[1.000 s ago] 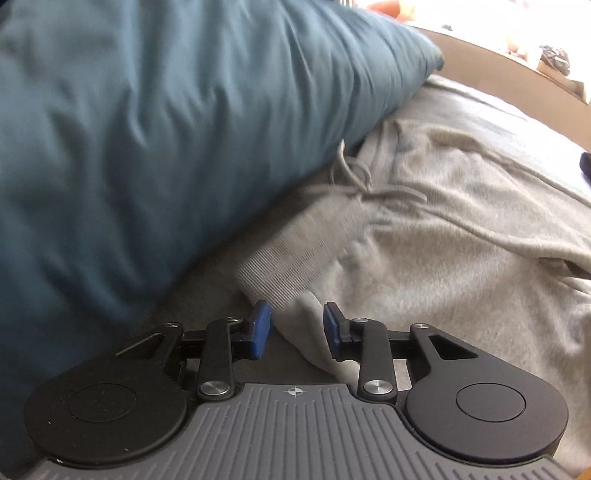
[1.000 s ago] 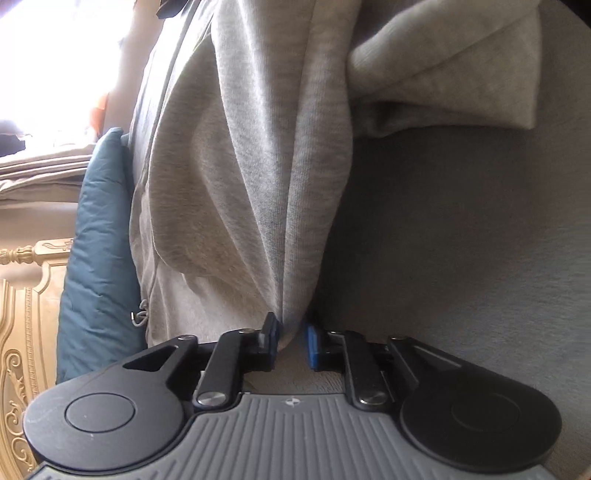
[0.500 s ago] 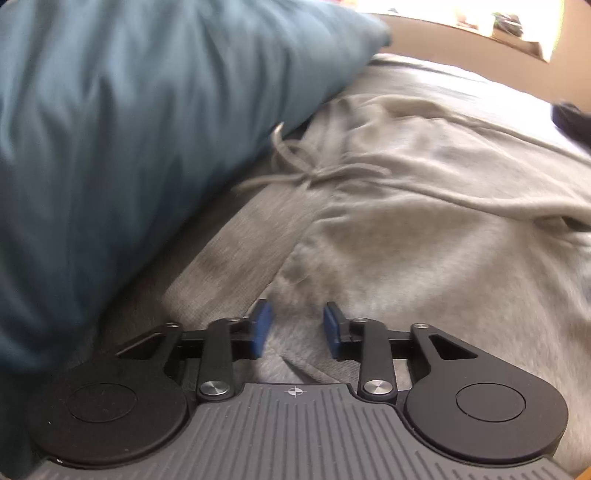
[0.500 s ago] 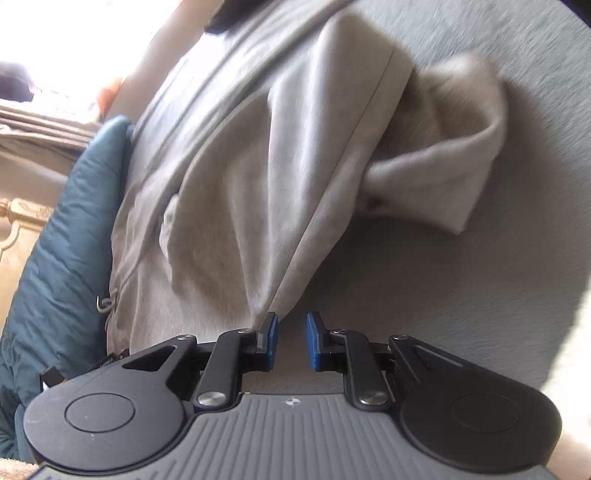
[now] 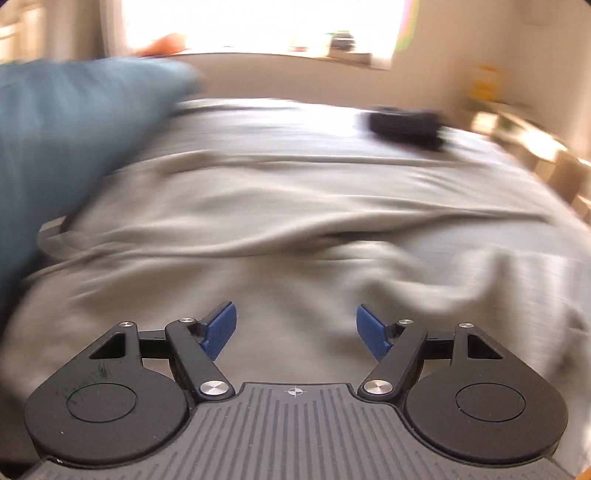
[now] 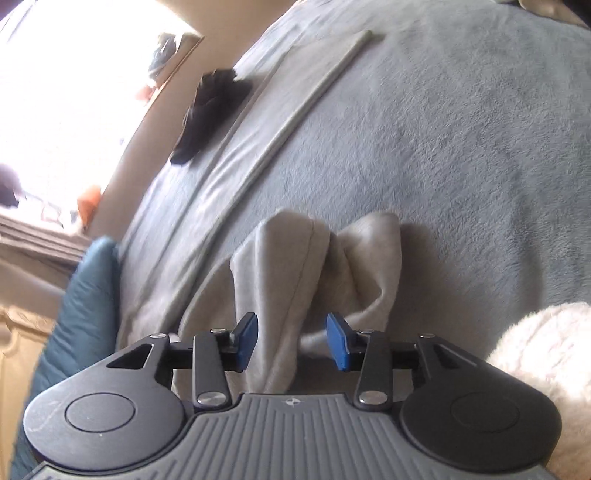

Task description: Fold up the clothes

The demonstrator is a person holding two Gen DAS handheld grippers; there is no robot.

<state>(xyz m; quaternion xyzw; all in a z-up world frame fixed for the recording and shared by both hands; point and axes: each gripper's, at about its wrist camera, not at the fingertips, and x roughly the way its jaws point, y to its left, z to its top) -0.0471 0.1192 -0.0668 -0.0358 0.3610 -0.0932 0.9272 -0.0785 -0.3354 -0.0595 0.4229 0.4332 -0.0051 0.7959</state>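
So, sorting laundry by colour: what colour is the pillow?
Teal blue pillow, clearest in the left wrist view.

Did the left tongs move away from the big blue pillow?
Yes. The left tongs, now opening with nothing pinched, swung right: the blue pillow slid toward the view's left edge, exposing more grey sweatpants.

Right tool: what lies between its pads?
A hanging fold of the grey garment lies between the opening right tool's pads, untouched by either; right wrist view.

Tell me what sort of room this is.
Most likely a bedroom: a grey plush blanket covers a wide bed, a teal pillow rests at one side, and a pale grey sweat garment lies spread there below a bright window.
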